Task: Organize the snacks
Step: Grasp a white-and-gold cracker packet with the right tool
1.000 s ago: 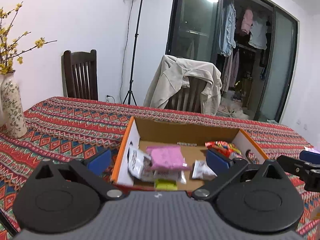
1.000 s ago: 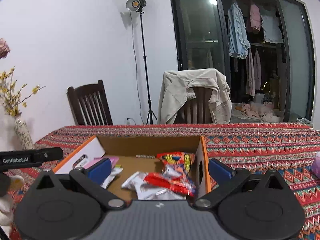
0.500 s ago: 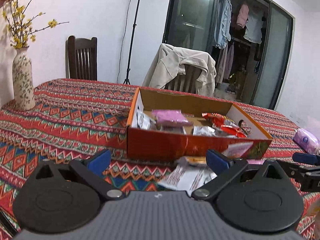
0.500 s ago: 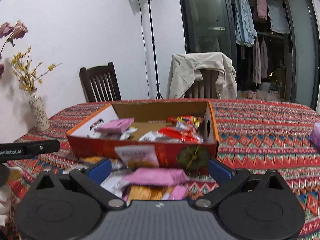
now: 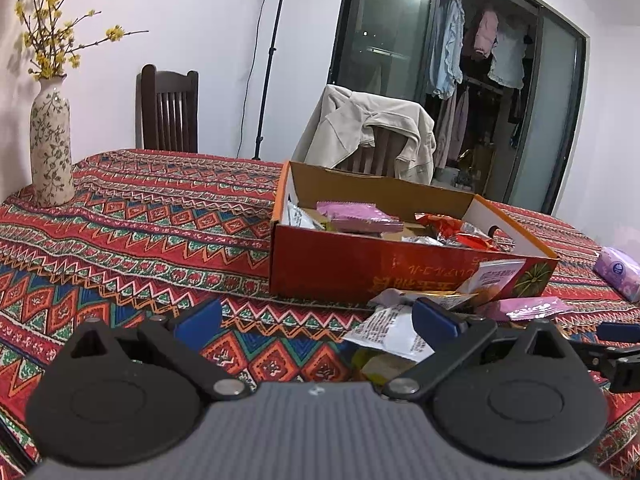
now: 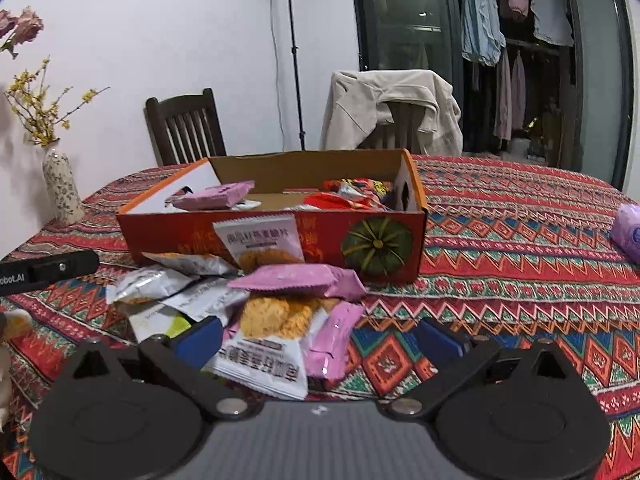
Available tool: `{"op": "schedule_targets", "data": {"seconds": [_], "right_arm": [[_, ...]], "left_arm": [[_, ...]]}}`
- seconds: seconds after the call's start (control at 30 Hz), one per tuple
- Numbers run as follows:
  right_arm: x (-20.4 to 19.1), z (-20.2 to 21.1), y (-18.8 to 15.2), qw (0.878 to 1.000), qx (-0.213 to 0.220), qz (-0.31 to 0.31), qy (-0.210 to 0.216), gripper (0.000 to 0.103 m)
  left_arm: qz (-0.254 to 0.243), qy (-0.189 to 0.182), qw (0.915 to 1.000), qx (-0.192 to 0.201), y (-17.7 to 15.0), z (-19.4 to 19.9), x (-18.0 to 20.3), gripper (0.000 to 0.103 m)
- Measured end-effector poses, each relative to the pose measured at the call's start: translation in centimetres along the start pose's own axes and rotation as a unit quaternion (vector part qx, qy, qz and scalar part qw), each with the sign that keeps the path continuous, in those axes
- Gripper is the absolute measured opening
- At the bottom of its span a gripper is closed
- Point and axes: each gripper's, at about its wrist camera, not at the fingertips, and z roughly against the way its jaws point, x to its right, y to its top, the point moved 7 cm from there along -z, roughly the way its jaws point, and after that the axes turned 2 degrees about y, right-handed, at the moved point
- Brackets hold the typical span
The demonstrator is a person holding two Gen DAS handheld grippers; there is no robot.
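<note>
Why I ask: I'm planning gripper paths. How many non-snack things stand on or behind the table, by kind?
Cardboard box: 1
Vase: 1
Purple tissue pack: 1
Chairs: 2, a bare chair and a jacket-draped chair
Light stand: 1
Total: 6

Box floor (image 6: 280, 200) mostly hidden behind the red front wall (image 6: 192, 236). Loose packets (image 6: 264, 344) partly covered by the right gripper (image 6: 318, 338) body. Purple pack (image 6: 628, 232) cut off at the right edge. Packet print too small to read.
</note>
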Motion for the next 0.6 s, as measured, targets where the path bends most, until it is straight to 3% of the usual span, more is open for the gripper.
{"op": "schedule_targets", "data": {"seconds": [0.4,0.53,0.6], "right_arm": [[-1.3,-0.8,0.8,1.000,-0.001,0.015,-0.010,0.100],[-2.5,-2.1,0.7,0.999,-0.015,0.034,-0.022,0.088],[-2.9,-2.5,0.5,0.999,-0.019,0.043,-0.024,0.087]], "left_arm": [[0.019,-0.009,0.9997,-0.009,-0.4,-0.2,-0.6,0.103],[0.023,-0.011,0.9996,-0.009,-0.4,-0.2,-0.7,0.103],[0.024,-0.012,0.9996,-0.008,-0.4,-0.2,-0.7,0.103]]}}
